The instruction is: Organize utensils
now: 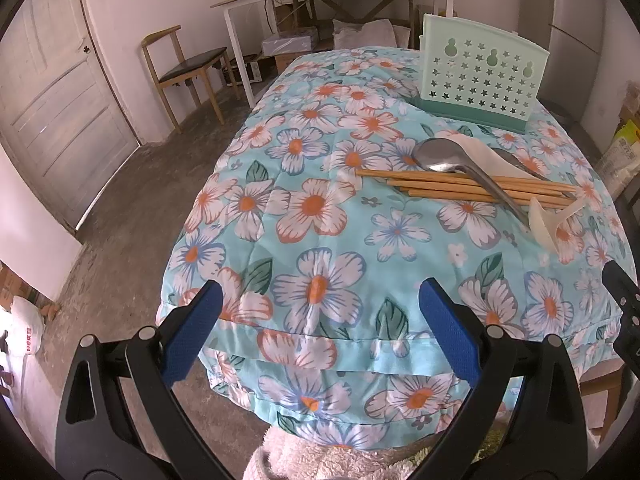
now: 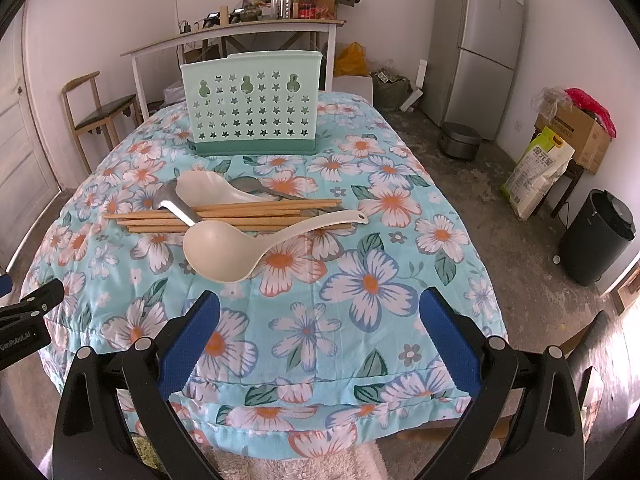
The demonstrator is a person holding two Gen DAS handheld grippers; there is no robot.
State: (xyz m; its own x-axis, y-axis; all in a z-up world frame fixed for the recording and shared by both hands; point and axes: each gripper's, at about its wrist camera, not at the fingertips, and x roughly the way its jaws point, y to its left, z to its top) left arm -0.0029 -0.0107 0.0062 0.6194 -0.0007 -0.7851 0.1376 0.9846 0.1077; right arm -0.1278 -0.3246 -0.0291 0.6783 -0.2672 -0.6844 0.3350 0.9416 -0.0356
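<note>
A pale green utensil holder with star holes stands upright at the far side of the table; it also shows in the left wrist view. In front of it lies a pile: several wooden chopsticks, a metal spoon, a white spoon and a large cream ladle. My left gripper and right gripper are both open and empty, above the table's near edge, short of the pile.
The table wears a blue floral cloth. A wooden chair and a door are at the left. A fridge, a black bin, a rice bag and boxes stand on the right.
</note>
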